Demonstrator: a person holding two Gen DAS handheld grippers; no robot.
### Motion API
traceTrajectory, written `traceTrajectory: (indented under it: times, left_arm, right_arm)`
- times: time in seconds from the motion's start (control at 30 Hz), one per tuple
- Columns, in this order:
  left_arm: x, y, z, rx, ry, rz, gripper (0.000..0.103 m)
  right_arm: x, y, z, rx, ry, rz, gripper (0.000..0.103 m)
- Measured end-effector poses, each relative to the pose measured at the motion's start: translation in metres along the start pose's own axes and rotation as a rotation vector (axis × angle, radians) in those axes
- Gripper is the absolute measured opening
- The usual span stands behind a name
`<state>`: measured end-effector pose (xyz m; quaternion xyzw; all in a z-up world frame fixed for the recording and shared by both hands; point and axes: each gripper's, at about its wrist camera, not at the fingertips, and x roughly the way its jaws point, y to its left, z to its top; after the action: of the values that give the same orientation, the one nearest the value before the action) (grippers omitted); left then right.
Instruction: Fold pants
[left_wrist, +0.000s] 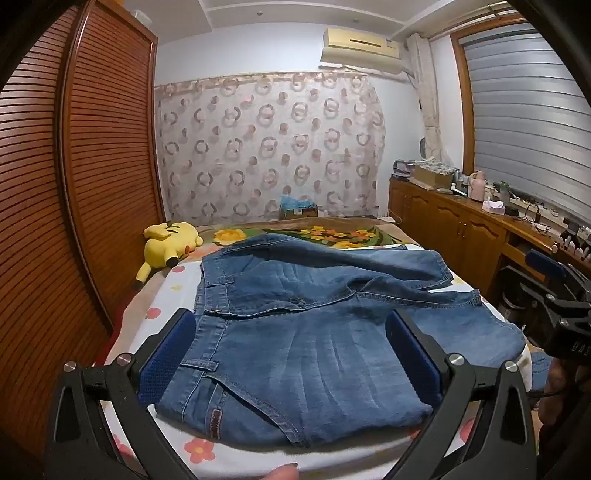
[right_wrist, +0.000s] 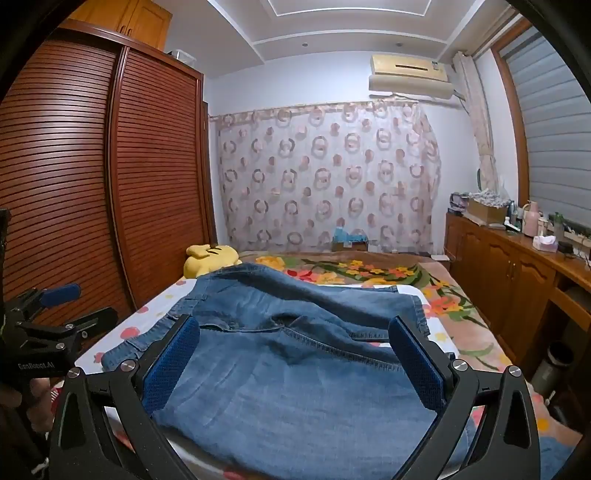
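Item under task: pants (left_wrist: 314, 332), blue denim, lying on the bed (left_wrist: 229, 458) over a flower-print sheet.
Location of pants: near end of the bed, directly ahead of and below both hand-held grippers.
Long axis: runs across the bed, left to right in both views.
Orientation: waistband (left_wrist: 212, 321) at the left side; the legs run off toward the right, and one leg end lies doubled back over the upper layer at the far right.
Left hand-held gripper (left_wrist: 291, 358): jaws spread wide, nothing between the pads; poised over the waistband end, tilted slightly down.
Right hand-held gripper (right_wrist: 293, 365): jaws spread wide, nothing held; poised over the seat and leg portion, tilted slightly down.
Nearer hand, by end: left to the waistband, right to the legs.
Contact: cannot confirm either pad touches the cloth; both appear just above it.
Judgement on next move: each side is placed to pinch its own end; the fold likely runs along the long axis.
Bystander item: yellow plush toy (left_wrist: 168, 247) well beyond the waistband, near the wardrobe.
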<state>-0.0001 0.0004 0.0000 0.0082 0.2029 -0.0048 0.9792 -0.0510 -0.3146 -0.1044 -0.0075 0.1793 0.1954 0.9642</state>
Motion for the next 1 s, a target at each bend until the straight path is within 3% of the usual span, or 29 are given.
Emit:
traceTrajectory:
  times: [1.0]
  left_arm:
    - [-0.0005,0.0001,-0.0001,-0.001,0.006,0.003,0.103]
  right_arm:
    - [-0.0003,0.0012,0.0003,-0.01,0.007,0.008,0.102]
